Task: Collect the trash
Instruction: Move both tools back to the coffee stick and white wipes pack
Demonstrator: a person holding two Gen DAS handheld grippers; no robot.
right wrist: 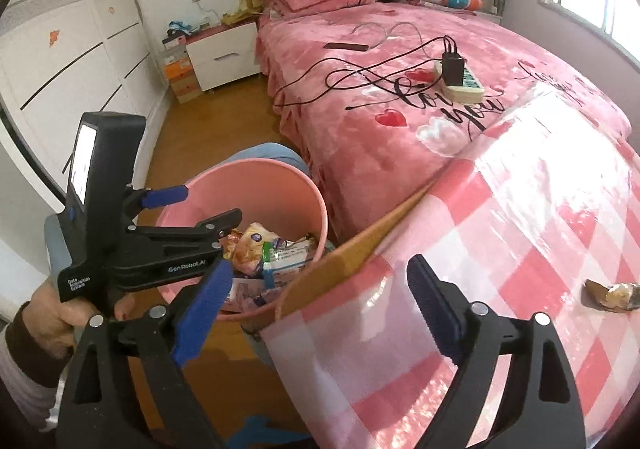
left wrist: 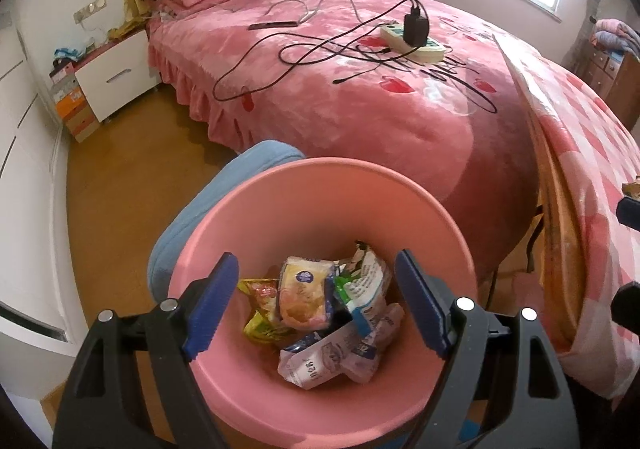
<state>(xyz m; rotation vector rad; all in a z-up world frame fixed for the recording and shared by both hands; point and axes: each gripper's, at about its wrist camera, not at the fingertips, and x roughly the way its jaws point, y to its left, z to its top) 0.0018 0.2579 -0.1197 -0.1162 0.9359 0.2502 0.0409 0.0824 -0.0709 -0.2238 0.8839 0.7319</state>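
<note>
A pink trash bin stands on the floor by the bed and holds several crumpled wrappers. My left gripper is open and empty, right above the bin's mouth. In the right wrist view the bin sits lower left with the left gripper over it. My right gripper is open and empty, above the edge of a table with a pink checked cloth. A brown wrapper lies on that cloth at the far right, apart from my fingers.
A pink bed carries a power strip with charger, black cables and a phone. A blue cushion sits behind the bin. A white nightstand and wardrobe doors stand to the left.
</note>
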